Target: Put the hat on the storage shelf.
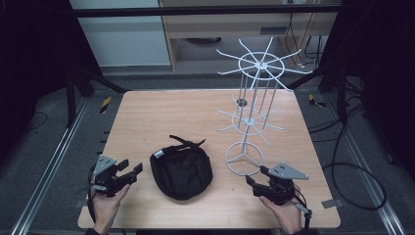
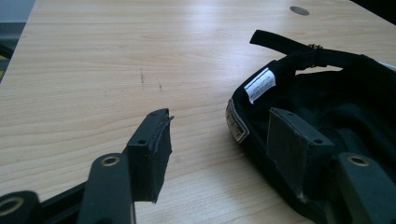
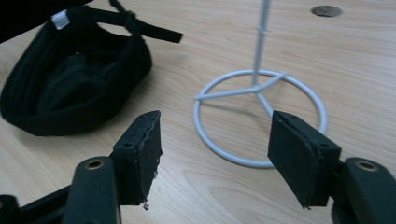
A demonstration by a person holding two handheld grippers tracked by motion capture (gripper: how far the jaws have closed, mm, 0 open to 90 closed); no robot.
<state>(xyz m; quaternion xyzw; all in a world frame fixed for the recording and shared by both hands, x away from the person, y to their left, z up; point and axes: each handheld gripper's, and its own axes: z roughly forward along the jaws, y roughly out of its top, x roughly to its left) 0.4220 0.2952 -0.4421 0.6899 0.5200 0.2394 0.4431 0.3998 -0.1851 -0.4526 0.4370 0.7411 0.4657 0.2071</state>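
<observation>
Grippers low, level, agape | left gripper (image 1: 131, 171) beside cap (image 1: 181, 168) | right gripper (image 1: 256, 176) beside rack (image 1: 244, 157)

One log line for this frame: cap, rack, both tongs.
cap: upside down on table, untouched | rack: upright, hooks bare | left tongs: open, left of cap | right tongs: open, near rack base

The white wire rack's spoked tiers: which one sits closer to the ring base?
The lower, smaller spoked tier of the white wire display rack, roughly midway up the pole above the ring base. The larger tier crowns the top, with longer spokes.
</observation>
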